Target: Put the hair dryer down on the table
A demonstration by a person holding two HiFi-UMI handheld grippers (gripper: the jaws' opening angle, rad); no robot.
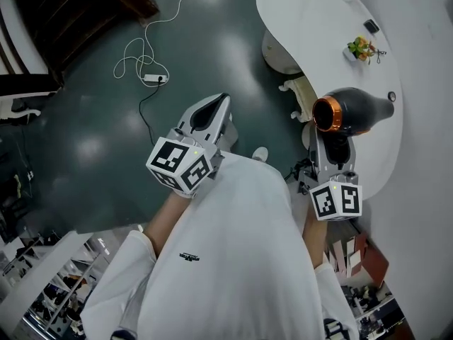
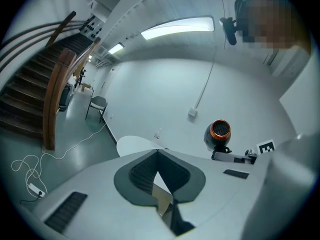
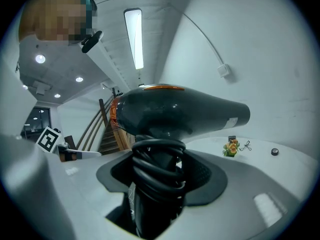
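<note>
Right of centre, your right gripper (image 1: 333, 146) clamps the hair dryer (image 1: 354, 110) by its cord-wrapped handle; your left gripper (image 1: 210, 113), mid-frame, seems pinched together, empty

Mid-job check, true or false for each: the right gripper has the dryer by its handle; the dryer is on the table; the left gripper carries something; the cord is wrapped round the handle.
The right gripper grips the dryer by its handle: true.
The dryer rests on the table: false, it is held up off it.
The left gripper carries something: false, it is shut and empty.
The cord is wound round the handle: true.
</note>
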